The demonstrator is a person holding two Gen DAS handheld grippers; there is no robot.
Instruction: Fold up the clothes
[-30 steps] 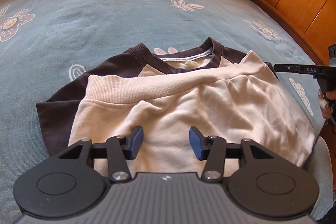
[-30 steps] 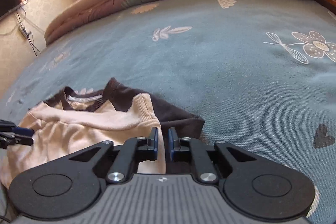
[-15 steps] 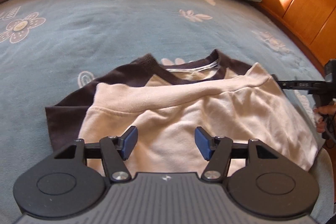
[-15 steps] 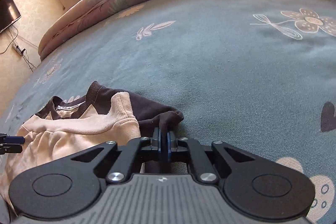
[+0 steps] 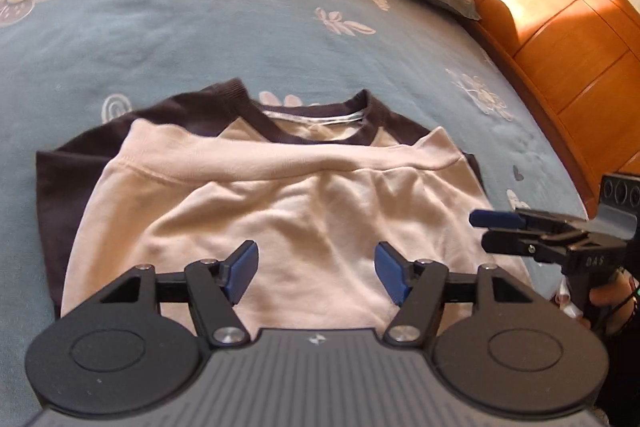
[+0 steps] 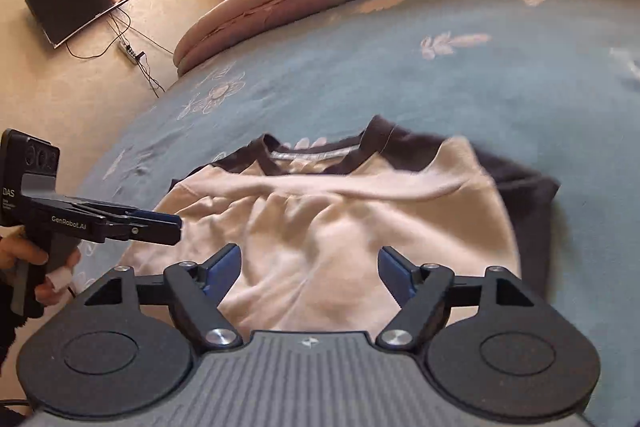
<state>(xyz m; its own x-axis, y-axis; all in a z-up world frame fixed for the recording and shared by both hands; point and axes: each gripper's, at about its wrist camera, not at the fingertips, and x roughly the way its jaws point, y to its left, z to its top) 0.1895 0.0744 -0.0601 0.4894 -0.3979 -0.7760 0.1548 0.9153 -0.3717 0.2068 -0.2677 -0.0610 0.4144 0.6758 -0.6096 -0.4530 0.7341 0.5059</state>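
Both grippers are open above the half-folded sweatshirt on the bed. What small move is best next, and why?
Probably bring the right gripper to the dark sleeve that sticks out beside the cream body and pinch it, to fold it inward. The left gripper is also open and holds nothing, while the hem is already folded up toward the collar.

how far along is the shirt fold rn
Done: the sweatshirt lies on the bed with its cream hem folded up near the dark collar. In hand: nothing; the left gripper and right gripper are both open above the cloth. Left: the dark sleeves stick out both sides, unfolded.
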